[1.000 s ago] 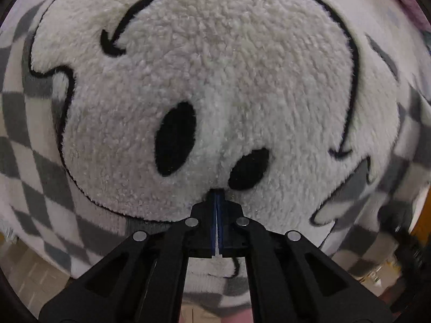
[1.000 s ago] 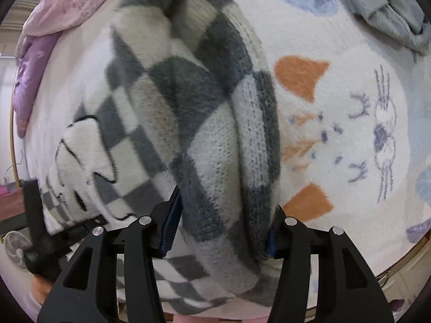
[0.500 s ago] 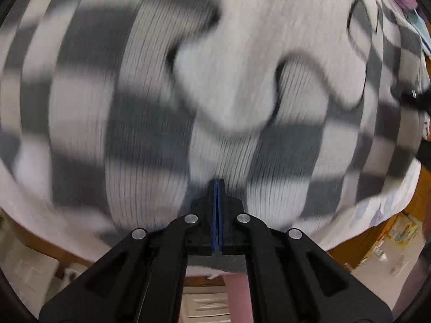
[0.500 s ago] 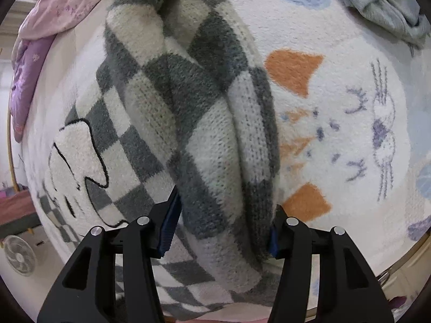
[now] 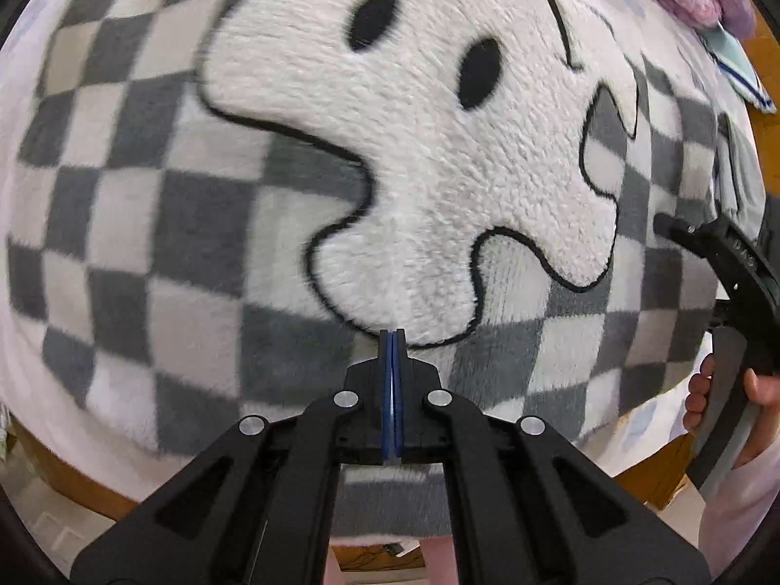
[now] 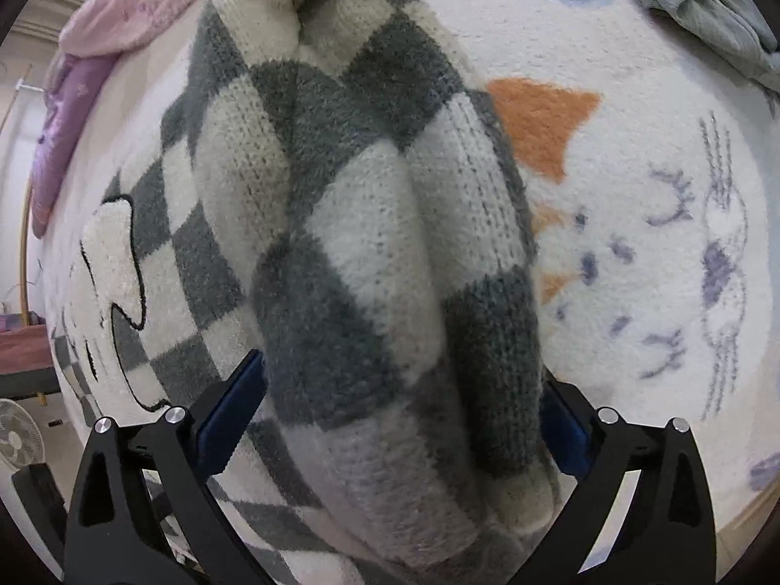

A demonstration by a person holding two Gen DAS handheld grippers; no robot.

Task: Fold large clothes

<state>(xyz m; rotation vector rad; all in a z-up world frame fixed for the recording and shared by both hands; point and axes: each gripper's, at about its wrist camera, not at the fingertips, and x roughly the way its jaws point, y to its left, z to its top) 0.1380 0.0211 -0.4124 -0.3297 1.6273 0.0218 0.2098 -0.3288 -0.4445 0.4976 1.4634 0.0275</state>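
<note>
A grey and white checkered sweater (image 5: 161, 224) with a fluffy white ghost face patch (image 5: 438, 146) lies spread on the bed. My left gripper (image 5: 392, 336) is shut, empty, at the sweater's near hem below the patch. My right gripper (image 6: 399, 390) has its jaws wide apart around a thick folded sleeve of the sweater (image 6: 370, 224); the sleeve fills the gap and touches both blue pads (image 6: 229, 404). The right gripper also shows in the left wrist view (image 5: 721, 253), held by a hand at the sweater's right side.
The sweater rests on a white blanket with cat drawings (image 6: 633, 224). Pink and purple bedding (image 6: 97, 48) lies at the far left, a grey garment (image 6: 707, 5) at the far right. A fan (image 6: 19, 438) stands on the floor beside the bed edge.
The left wrist view swept over the sweater and now looks at the ghost patch from the hem side. The right gripper stayed around the folded sleeve with little movement.
</note>
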